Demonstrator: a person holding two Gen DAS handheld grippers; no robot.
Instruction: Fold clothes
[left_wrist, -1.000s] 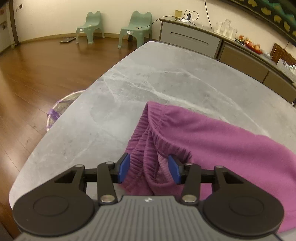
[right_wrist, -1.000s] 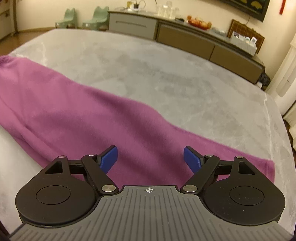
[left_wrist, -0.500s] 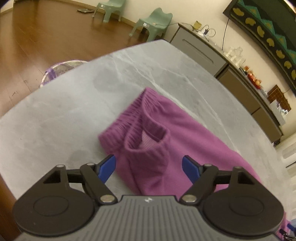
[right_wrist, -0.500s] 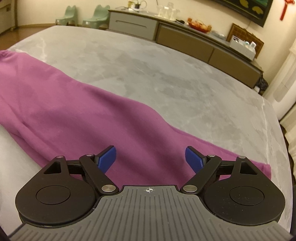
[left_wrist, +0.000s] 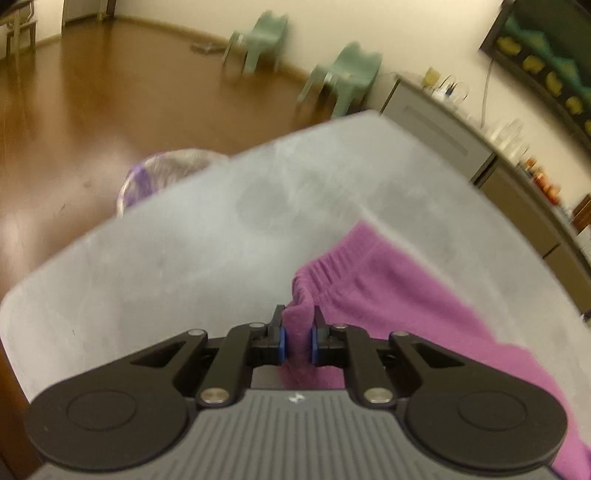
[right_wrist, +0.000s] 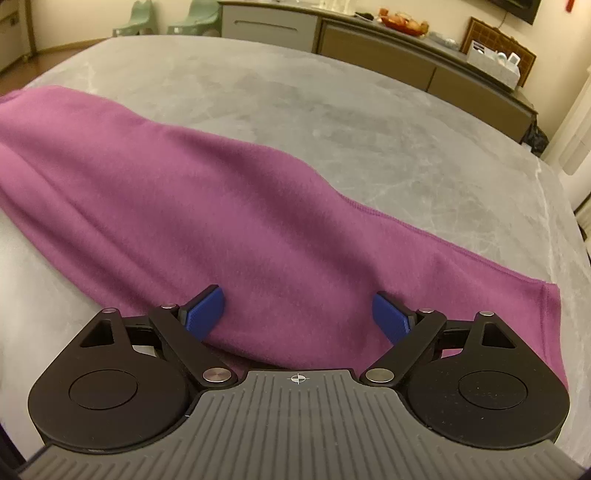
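STEP: we close left gripper (left_wrist: 297, 339) on purple fleece trousers' (right_wrist: 229, 206) waistband | right gripper (right_wrist: 297, 314) spread wide, empty, above hem at 3 o'clock | NEXT: we judge hem needs pinching before folding.

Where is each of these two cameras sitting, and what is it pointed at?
Left wrist view: sits on the left claw, angled down at the purple trousers' waistband; its closing jaws pinch a fold of it.
Right wrist view: sits on the right claw, angled down over the trouser leg; jaws wide open, gripping nothing.
Both share the trousers, the grey table and the green chairs.
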